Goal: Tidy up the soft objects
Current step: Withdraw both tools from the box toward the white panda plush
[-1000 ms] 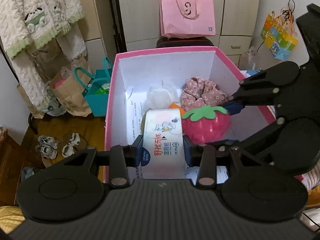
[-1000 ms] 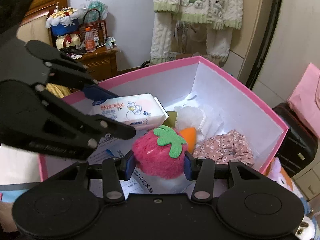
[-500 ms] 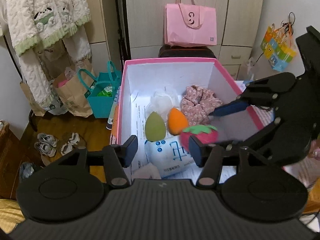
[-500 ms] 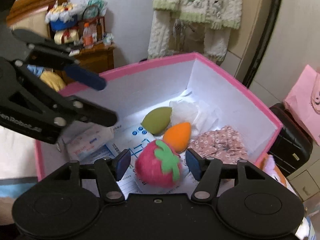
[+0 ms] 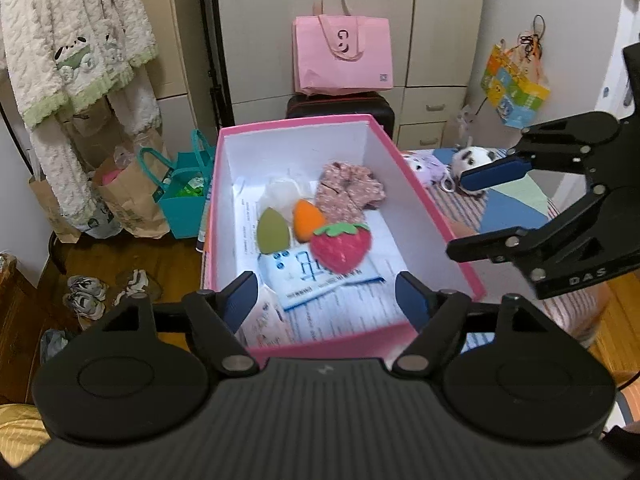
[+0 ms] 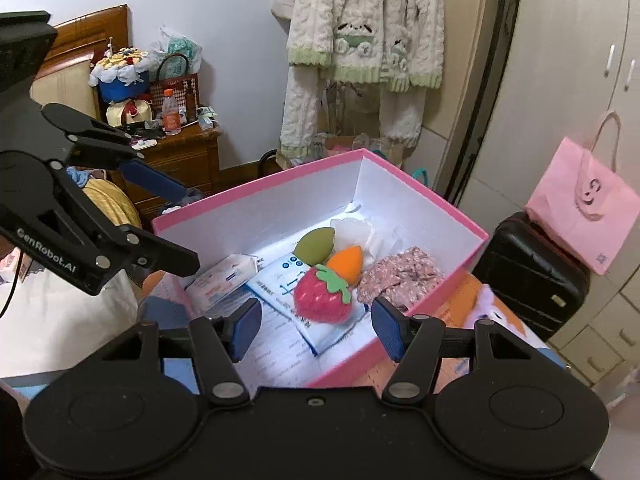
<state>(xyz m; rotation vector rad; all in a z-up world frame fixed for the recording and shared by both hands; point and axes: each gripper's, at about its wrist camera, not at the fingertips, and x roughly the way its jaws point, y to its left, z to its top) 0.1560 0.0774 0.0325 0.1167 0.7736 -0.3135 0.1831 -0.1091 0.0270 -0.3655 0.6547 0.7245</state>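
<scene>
Inside the pink box (image 6: pixel 404 184) lay a plush strawberry (image 6: pixel 322 298) and a wipes pack (image 6: pixel 222 278). Left gripper (image 5: pixel 326 298), jaws just widened, held nothing. Right gripper (image 6: pixel 316 326) likewise gaped empty.

One pink box (image 5: pixel 424 200), one plush strawberry (image 5: pixel 341 245), two sponges, green (image 5: pixel 271 232) and orange (image 5: pixel 306 220), one floral scrunchie (image 5: pixel 348 192) and two wipe packs (image 6: pixel 224 280) are counted

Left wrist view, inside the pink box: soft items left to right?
Green sponge → orange sponge → strawberry plush, with the floral scrunchie behind it at the far right. The white item behind the sponges overlaps them, so it is left out.
</scene>
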